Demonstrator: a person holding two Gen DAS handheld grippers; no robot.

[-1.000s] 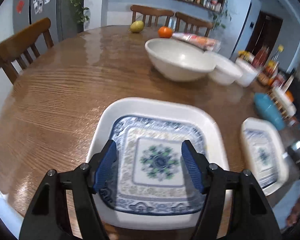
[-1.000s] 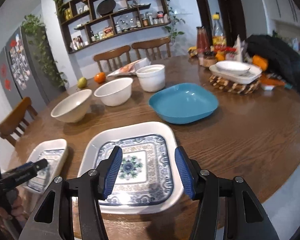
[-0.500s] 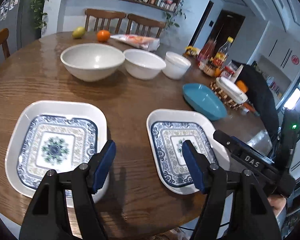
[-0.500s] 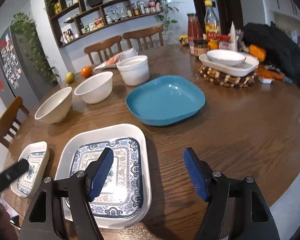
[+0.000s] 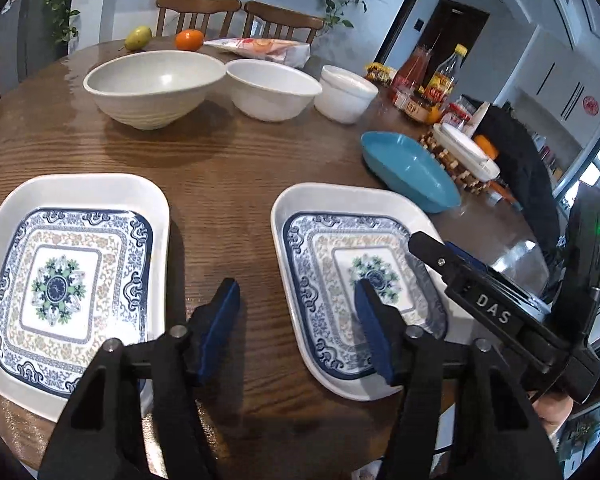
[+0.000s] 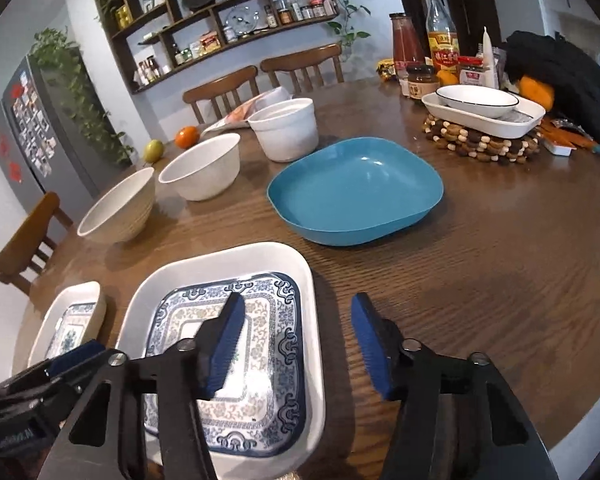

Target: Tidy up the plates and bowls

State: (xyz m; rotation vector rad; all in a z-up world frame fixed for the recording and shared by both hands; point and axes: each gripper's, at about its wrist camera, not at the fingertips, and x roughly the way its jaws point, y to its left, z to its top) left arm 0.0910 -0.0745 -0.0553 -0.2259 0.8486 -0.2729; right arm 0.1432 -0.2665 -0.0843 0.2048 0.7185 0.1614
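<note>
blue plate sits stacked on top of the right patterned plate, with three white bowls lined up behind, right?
Not stacked. The right wrist view shows the blue plate resting on the table on its own, beyond the right patterned plate and apart from it. The three white bowls do line up behind.

Wooden table [image 5: 236, 168]: plates [image 5: 68, 280], bowls [image 5: 152, 84], bottles [image 6: 440, 40].

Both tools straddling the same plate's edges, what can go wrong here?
1. The left tool and right tool flank one patterned plate from opposite rims; the tools could collide above it.
2. Jaws have just been closing but no pad presses a rim yet; the pads may slip off it.
3. A pushed plate might slide into the blue plate.
</note>
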